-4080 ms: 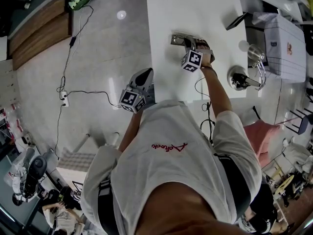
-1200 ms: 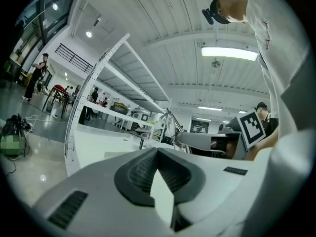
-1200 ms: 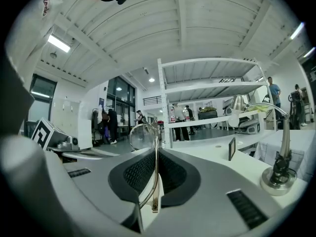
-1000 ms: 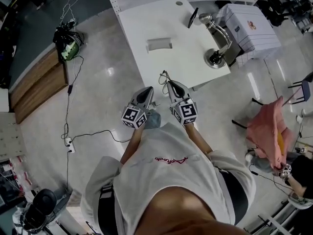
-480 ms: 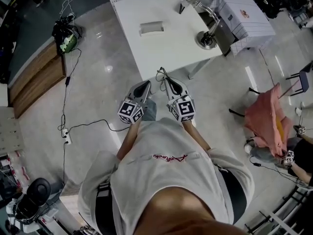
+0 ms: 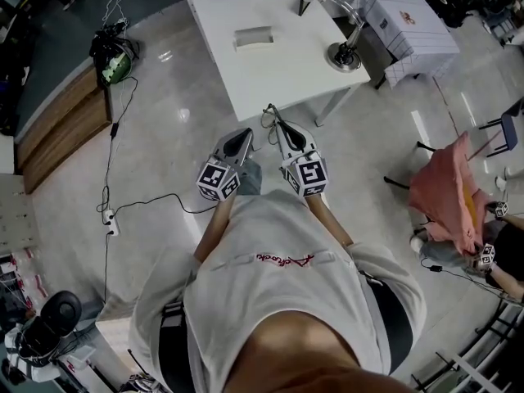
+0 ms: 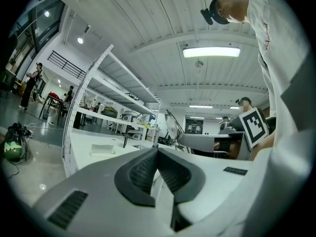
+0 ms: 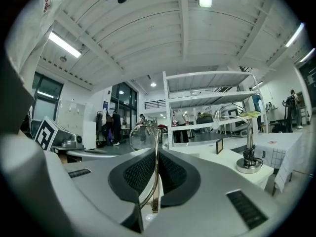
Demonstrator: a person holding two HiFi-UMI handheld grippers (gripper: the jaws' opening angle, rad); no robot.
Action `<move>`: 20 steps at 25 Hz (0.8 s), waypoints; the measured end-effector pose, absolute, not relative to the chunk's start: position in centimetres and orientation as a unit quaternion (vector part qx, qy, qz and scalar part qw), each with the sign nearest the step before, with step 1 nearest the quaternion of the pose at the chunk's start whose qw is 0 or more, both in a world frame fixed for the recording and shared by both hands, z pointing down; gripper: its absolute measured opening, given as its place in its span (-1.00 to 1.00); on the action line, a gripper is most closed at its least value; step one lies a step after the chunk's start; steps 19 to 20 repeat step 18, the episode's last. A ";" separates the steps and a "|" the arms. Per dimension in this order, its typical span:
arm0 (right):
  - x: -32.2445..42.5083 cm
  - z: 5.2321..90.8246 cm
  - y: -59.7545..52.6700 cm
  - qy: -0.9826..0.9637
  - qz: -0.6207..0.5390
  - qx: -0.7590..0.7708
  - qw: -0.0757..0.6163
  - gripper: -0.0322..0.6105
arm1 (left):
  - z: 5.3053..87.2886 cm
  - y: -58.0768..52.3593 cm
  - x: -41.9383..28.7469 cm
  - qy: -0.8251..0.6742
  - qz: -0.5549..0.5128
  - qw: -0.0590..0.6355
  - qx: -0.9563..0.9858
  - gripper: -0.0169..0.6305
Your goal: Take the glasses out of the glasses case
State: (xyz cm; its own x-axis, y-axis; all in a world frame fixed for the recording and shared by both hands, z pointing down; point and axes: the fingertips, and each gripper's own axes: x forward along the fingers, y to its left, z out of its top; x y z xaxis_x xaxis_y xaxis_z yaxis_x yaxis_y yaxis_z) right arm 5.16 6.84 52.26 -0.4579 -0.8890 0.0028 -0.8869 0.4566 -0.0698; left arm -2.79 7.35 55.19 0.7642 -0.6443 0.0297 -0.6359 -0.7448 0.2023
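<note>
The glasses [image 8: 157, 167] are out of the case and in the right gripper [image 6: 277, 132]. Its jaws are pressed onto one thin gold temple arm, dark pads flat against it on both sides. That arm runs straight along the jaws' own line, its free end back in the throat near the camera, and the frame pokes out past the tips. So the long axis of the held arm matches the gripper's, pointing forward and away from the person. In the right gripper view a round wire-rimmed lens stands upright just beyond the tips, on the side toward the left gripper. From the head view, the frame shows as a small wire loop right off the nose of the right gripper, over the floor and not quite reaching the table's near edge.

Left gripper [image 6: 243, 136] sits close alongside, level with its partner. Its jaws are closed pad to pad with nothing between them, and both are held in front of the person's chest.

Ahead of both sets of tips stands the white table [image 6: 270, 80]. The glasses case [image 6: 254, 36], a pale oblong, lies on it well apart from the glasses, out beyond the left gripper's nose. Ahead and off to the right gripper's outer side a desk lamp [image 6: 345, 54] stands near the table's corner. Just past it is a white box [image 6: 409, 23]. Off to the right gripper's outer side, a pink cloth [image 6: 446, 199] hangs over a chair.
</note>
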 end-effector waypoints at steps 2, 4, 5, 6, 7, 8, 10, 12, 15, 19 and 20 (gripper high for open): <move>5.1 52.3 7.0 0.853 -0.027 -0.520 0.017 -0.79 | 55.4 7.5 -2.8 -0.343 -0.021 0.100 0.934 -0.95; 5.2 52.3 7.0 0.853 -0.024 -0.520 0.015 -0.79 | 55.5 7.6 -2.8 -0.343 -0.023 0.099 0.934 -0.95; 5.3 52.3 7.1 0.853 -0.023 -0.521 0.015 -0.79 | 55.6 7.6 -2.8 -0.343 -0.023 0.099 0.934 -0.95; 5.3 52.3 7.1 0.853 -0.023 -0.521 0.015 -0.79 | 55.5 7.6 -2.8 -0.342 -0.024 0.098 0.934 -0.95; 5.2 52.3 7.2 0.853 -0.023 -0.522 0.015 -0.79 | 55.5 7.6 -2.9 -0.342 -0.025 0.098 0.934 -0.95; 5.2 52.3 7.2 0.853 -0.023 -0.522 0.014 -0.79 | 55.4 7.7 -2.9 -0.342 -0.026 0.098 0.934 -0.95; 5.2 52.3 7.3 0.853 -0.023 -0.522 0.013 -0.79 | 55.2 7.8 -2.9 -0.341 -0.026 0.098 0.935 -0.95; 5.0 52.2 7.4 0.854 -0.023 -0.520 0.010 -0.79 | 55.2 7.8 -3.0 -0.341 -0.026 0.099 0.934 -0.95; 4.5 52.2 7.3 0.856 -0.021 -0.517 0.005 -0.79 | 55.1 7.8 -3.3 -0.341 -0.029 0.102 0.934 -0.95; 3.9 52.2 7.1 0.856 -0.021 -0.516 0.002 -0.79 | 55.2 7.6 -3.7 -0.339 -0.029 0.102 0.935 -0.95; 3.9 52.2 7.1 0.856 -0.021 -0.516 0.002 -0.79 | 55.2 7.6 -3.7 -0.339 -0.029 0.102 0.935 -0.95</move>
